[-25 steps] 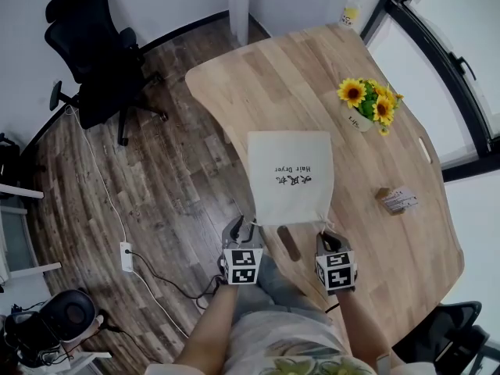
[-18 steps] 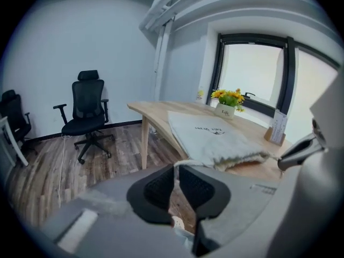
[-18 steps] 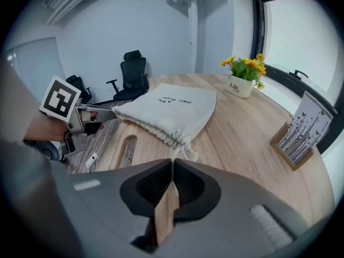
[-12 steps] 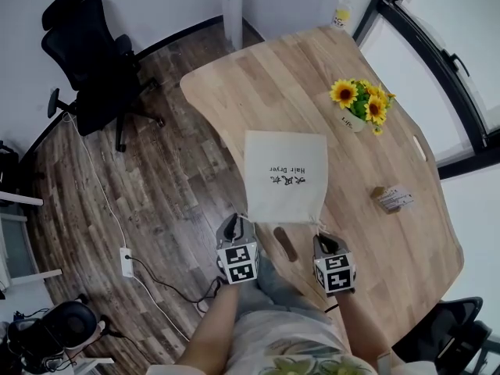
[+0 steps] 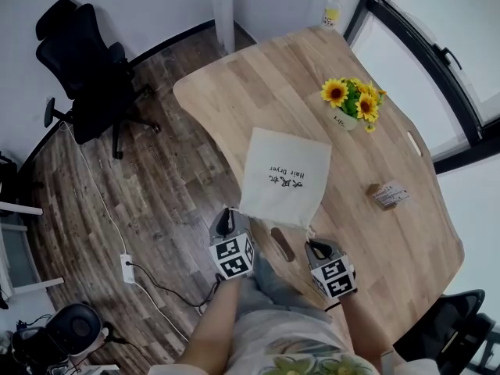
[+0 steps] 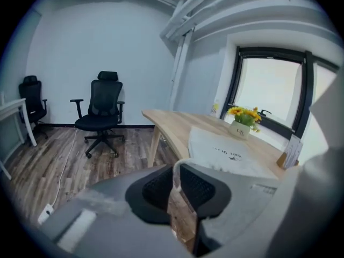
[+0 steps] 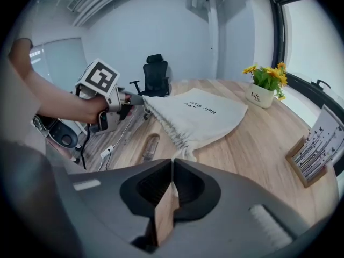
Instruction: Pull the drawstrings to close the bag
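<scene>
A cream drawstring bag (image 5: 285, 174) with dark print lies skewed on the wooden table (image 5: 258, 84), its puckered mouth toward me. My left gripper (image 5: 228, 214) is at the bag's near left corner, just off the table edge. In the left gripper view a white drawstring (image 6: 175, 172) runs between the pads of the left gripper (image 6: 176, 169); its jaws are opening slightly. My right gripper (image 5: 311, 242) is at the near right corner, shut on the other drawstring (image 7: 184, 153), which leads from the gathered mouth into the right gripper (image 7: 172, 163). The bag (image 7: 193, 112) also shows there.
A pot of sunflowers (image 5: 348, 104) stands beyond the bag, and a card holder (image 5: 388, 194) sits to its right. A dark oblong mark (image 5: 281, 243) lies on the table between the grippers. A black office chair (image 5: 82, 61) and a power strip (image 5: 126, 268) are on the floor at left.
The bag's near end has drawn in and puckered, and the bag now lies skewed. Both grippers have moved slightly apart, holding the cords.
</scene>
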`<state>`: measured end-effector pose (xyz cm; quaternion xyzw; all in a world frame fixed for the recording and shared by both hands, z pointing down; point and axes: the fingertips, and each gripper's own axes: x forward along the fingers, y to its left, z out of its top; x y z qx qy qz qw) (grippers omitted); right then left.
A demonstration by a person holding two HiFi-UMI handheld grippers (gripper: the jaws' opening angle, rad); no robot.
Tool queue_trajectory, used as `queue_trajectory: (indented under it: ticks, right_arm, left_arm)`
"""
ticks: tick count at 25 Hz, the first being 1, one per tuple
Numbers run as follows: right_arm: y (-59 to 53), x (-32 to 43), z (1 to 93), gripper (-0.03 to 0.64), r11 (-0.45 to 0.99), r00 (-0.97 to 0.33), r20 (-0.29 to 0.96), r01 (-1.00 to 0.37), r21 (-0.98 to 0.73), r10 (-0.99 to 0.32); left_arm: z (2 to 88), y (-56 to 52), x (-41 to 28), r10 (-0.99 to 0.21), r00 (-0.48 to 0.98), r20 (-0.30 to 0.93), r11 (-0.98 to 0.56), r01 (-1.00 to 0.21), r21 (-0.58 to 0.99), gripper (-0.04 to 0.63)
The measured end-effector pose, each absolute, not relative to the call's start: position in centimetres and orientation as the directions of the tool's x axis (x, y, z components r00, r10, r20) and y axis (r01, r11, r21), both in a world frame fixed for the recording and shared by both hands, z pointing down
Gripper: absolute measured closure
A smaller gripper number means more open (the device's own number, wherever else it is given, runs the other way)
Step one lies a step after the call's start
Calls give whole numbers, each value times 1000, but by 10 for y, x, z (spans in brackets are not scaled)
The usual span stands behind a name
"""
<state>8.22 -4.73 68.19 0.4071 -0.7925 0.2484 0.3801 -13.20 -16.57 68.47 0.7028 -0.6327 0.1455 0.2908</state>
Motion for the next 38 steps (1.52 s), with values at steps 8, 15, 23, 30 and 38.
queue_trajectory:
  ticks: [8,15,23,30,38]
  right_arm:
    - [-51,98,678,601,511,-265,817,-859,42,-512]
    - [-73,127,640,601,338,-74,704,-909,244,-706]
    - [-84,138,572,601,177,-22,469,-941,289,-883]
    - [-78,147,559,601,129,-26,440,-970,205,-898]
    - [-66,143,570,601,220,-114,483,-961,167,-868]
  left_arm:
    - [664,-167,-128,-824,185,535,-53,-966,252,581]
    - [644,-158,-123,-830,190,524,-197,-980,44,581]
    - [627,-141,-122,-855,163,493,-259,-957,-133,581]
    - [620,-132,-117,-841,195,504,-298,-945,-131,581]
    - [660,-109,-102,-790,165,590,-339,-920,-197,572]
